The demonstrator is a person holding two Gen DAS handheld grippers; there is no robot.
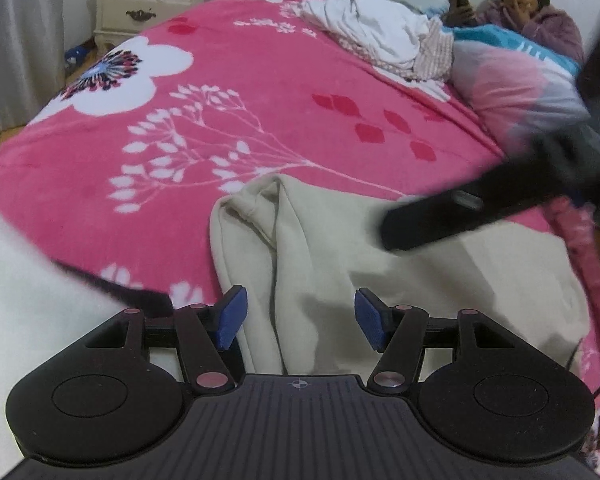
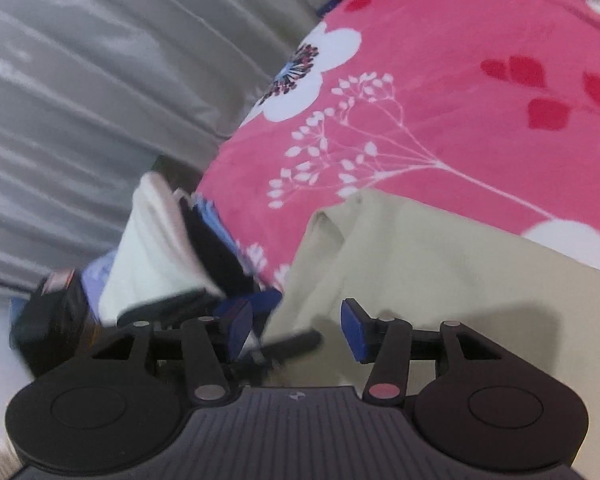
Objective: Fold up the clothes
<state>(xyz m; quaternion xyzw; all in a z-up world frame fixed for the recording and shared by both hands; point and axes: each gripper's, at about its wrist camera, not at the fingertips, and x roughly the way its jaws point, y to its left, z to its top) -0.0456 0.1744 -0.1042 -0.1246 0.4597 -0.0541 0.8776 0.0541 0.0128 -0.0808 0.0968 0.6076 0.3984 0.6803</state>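
We have the beige garment (image 1: pixel 380 280) lying on the pink blanket (image 1: pixel 260 120) at the near edge of the bed, partly folded, with one long flap doubled over along its left side and a seamed hem showing near the top; the left gripper (image 1: pixel 300 318) hovers over that flap with its jaws apart and nothing between the blue pads (image 1: pixel 232 316); the right gripper (image 2: pixel 296 330) is likewise released, its jaws parted above the cloth and gripping nothing, and in the left view it shows as a blurred black bar crossing the garment's right part; we judge the next fold wants both tools on matching corners, so we should bring each down onto a single edge, pinch all layers together, lift just clear and carry the cloth over evenly so the crease runs straight; the fabric looks thick, soft and matte, likely fleece, so it should hold a fold but may bunch at the seam; the blanket is plush and may drag on it; a crumpled white pile (image 1: pixel 364 36) waits farther up the bed
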